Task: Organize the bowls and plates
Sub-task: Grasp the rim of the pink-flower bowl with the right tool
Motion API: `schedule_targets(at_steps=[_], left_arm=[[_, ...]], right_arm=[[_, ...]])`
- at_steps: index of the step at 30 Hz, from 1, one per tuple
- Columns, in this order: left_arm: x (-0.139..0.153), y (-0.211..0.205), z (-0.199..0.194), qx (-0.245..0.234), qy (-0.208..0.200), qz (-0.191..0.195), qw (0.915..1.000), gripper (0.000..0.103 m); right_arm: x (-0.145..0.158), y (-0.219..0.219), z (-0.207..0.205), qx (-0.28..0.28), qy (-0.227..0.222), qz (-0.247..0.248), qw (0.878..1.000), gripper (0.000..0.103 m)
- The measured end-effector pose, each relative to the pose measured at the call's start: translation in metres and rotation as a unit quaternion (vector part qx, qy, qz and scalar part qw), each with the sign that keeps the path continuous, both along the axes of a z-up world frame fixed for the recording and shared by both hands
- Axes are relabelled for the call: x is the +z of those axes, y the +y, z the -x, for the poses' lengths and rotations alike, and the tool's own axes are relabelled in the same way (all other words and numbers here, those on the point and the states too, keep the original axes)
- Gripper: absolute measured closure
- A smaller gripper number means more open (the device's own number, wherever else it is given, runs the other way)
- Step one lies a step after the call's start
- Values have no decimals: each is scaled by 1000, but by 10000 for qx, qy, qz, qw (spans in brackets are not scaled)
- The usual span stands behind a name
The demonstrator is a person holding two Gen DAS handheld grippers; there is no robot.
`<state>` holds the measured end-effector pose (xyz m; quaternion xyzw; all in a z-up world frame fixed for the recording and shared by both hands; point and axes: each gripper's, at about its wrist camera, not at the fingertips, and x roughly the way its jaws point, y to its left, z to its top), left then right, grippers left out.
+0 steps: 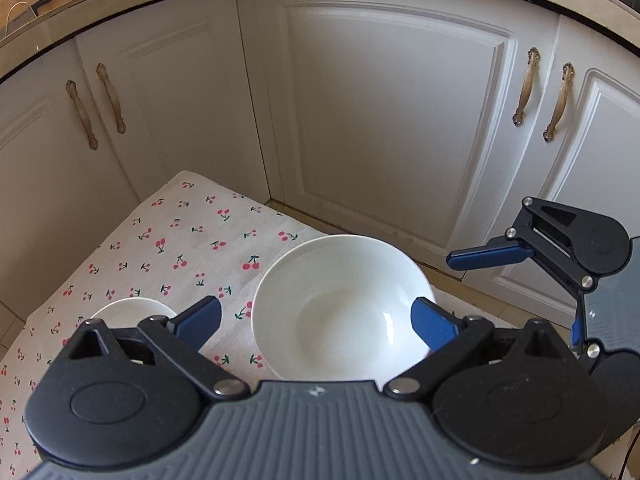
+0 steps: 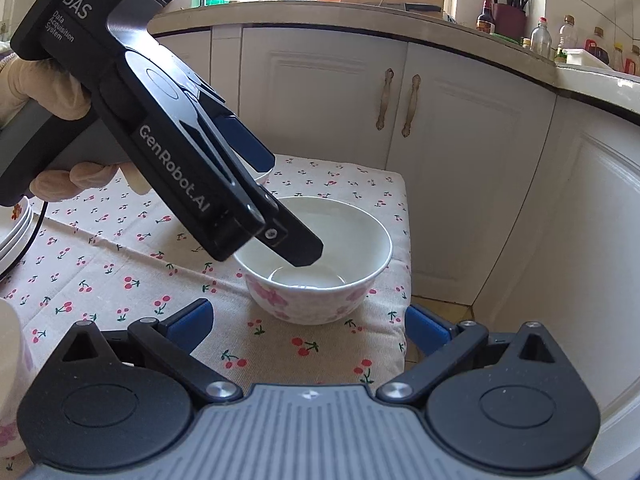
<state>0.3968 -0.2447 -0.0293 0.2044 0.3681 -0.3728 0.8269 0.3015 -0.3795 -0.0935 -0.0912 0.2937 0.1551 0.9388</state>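
the left gripper (image 1: pixel 316 320) hangs over a white ceramic bowl with pink flowers on its outer wall (image 1: pixel 340 308), its blue-padded jaws spread wide, one on each side of the bowl's mouth. the right-hand pad overlaps the rim in the left wrist view, but whether it touches cannot be told. the bowl stands upright near the corner of a table covered with a cream cloth printed with red cherries (image 1: pixel 160 240), and its inside looks bare and glossy.

in the right wrist view the same bowl (image 2: pixel 320 280) sits just ahead of the right gripper (image 2: pixel 308 324), whose jaws are also apart and hold nothing; the bowl lies beyond the fingertips, not between them. the black body of the left gripper (image 2: pixel 256 200) slants down from the upper left and covers the bowl's far-left rim, with a gloved hand (image 2: pixel 36 80) around its handle.

a second white dish (image 1: pixel 132 312) beside the bowl is mostly hidden behind the left gripper's finger, so its shape is unclear. a stack of white plates (image 2: pixel 16 232) is cut off at the left edge of the right wrist view. another pink-flowered white piece (image 2: pixel 12 380) at the lower left is cropped and blurred. white cabinet doors with brass handles (image 1: pixel 380 120) stand behind the table.
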Motion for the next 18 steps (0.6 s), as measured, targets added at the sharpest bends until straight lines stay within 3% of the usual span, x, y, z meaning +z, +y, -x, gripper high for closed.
schedule_targets(at_steps=[4, 10, 12, 18], left_arm=[[-6, -5, -11, -4, 116, 27, 9999, 6], [-14, -8, -20, 28, 334, 91, 9994, 17], [-16, -10, -21, 2, 362, 56, 9993, 23], [-20, -9, -24, 7, 434, 74, 9990, 27]], right_arm=[[-3, 3, -9, 66, -52, -1, 10000, 0], [-6, 5, -19, 126, -119, 26, 9998, 1], [-8, 6, -22, 133, -121, 47, 9998, 5], [-9, 8, -25, 158, -117, 45, 9998, 11]])
